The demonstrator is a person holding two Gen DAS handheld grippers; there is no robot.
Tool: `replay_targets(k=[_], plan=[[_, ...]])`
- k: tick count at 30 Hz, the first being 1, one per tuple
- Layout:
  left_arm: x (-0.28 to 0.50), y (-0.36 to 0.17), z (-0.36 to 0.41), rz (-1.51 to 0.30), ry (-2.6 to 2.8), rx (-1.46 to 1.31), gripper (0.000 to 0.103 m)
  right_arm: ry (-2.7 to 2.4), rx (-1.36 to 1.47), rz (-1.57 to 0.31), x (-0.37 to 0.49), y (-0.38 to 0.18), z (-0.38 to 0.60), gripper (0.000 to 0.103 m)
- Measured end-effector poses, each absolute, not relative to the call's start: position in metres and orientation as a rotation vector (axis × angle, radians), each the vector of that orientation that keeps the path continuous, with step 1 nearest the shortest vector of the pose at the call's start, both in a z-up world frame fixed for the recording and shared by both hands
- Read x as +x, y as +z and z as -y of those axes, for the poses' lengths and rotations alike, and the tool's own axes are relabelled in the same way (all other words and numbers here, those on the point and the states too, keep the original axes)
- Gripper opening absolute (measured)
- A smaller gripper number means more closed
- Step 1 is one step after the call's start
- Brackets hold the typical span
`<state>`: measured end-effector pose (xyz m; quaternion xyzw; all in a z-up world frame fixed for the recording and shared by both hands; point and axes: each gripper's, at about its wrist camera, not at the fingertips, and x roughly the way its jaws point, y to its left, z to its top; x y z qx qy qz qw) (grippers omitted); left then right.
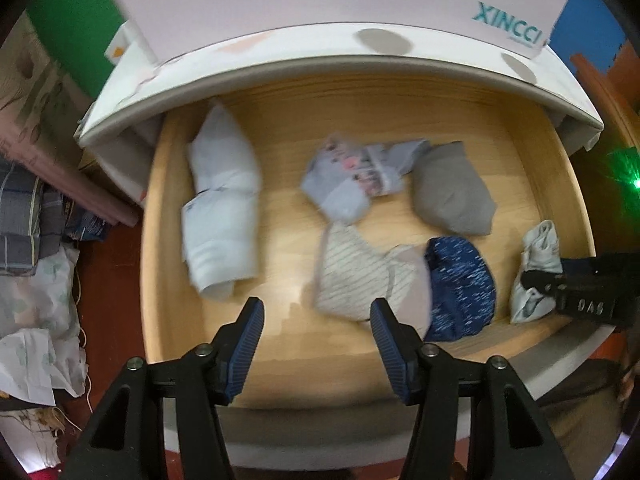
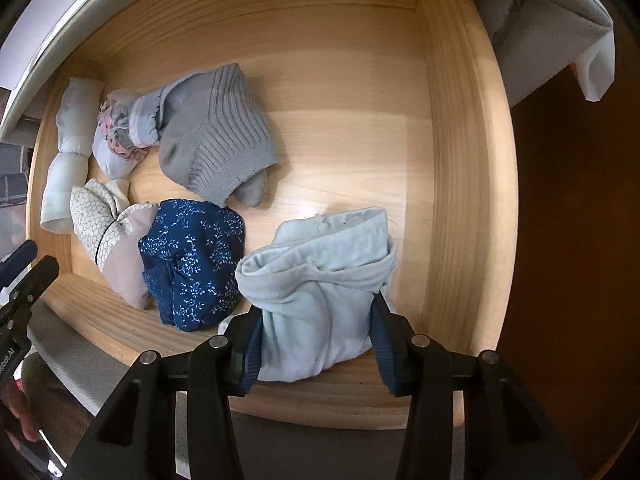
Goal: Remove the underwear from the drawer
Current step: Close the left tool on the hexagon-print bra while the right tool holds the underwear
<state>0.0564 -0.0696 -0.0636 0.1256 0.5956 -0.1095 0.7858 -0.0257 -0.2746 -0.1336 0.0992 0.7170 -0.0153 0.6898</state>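
Observation:
An open wooden drawer (image 1: 560, 200) (image 2: 460, 160) holds several folded underwear pieces. My right gripper (image 2: 316, 316) is shut on a pale blue underwear bundle (image 2: 320, 280) at the drawer's front right; it also shows in the left wrist view (image 1: 538, 264), with the right gripper (image 1: 536, 280) on it. My left gripper (image 1: 316, 312) is open and empty above the drawer's front, just before a cream patterned piece (image 1: 360, 276) (image 2: 104, 220). A navy floral piece (image 1: 460, 288) (image 2: 192, 260), a grey ribbed piece (image 1: 452, 188) (image 2: 216, 140), a lilac printed piece (image 1: 352, 180) (image 2: 120, 140) and a white roll (image 1: 220, 200) (image 2: 68, 152) lie inside.
The white cabinet top (image 1: 320, 52) overhangs the drawer's back. Piled fabric and crumpled paper (image 1: 36, 272) lie on the floor to the left. A dark brown surface (image 2: 580, 280) lies right of the drawer.

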Motion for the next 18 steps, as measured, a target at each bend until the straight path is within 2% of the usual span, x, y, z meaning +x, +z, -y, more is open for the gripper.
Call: replay_targets(k=[16,18], plan=[[0.089,-0.111,0.087,-1.521,-0.126,0.083,0.064,-0.021,0.279,-1.604,-0.025,-0.130,0.281,0.044],[0.090,-0.118,0.087,-1.547,-0.131,0.064,0.067,-0.021,0.288,-1.605,-0.025,-0.130,0.283,0.044]])
